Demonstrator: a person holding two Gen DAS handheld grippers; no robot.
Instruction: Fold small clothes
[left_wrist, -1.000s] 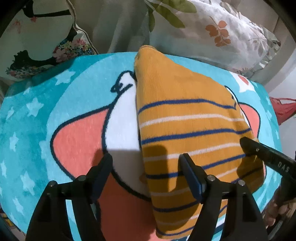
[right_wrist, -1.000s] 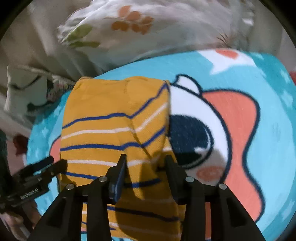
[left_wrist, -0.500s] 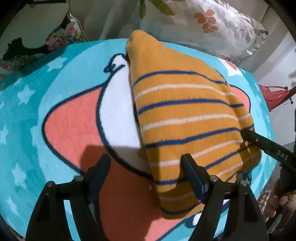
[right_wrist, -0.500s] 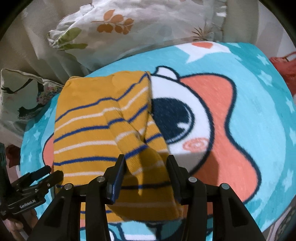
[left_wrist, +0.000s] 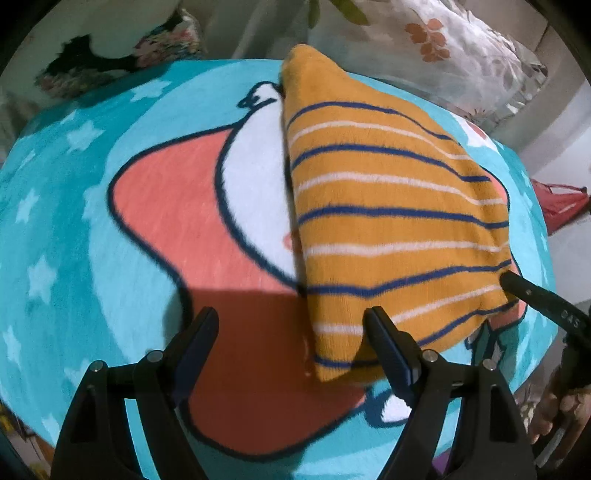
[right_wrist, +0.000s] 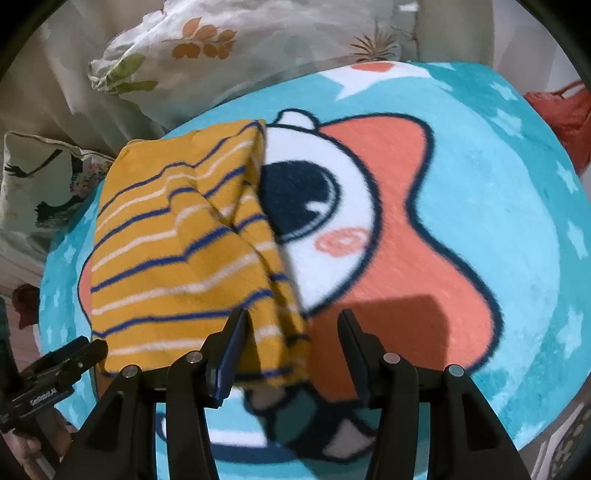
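Lay folded, ribbed mustard garment (left_wrist: 388, 229) with navy-white stripes on plush cartoon blanket (left_wrist: 92, 240); left gripper (left_wrist: 291, 332) agape and empty, right gripper (right_wrist: 293, 334) opening, hem corner loose between.

I see a round blue rug (left_wrist: 66, 229) with white stars and a cartoon face. Flowery pillows (right_wrist: 229, 48) sit behind it by a pale curtain (right_wrist: 48, 92).
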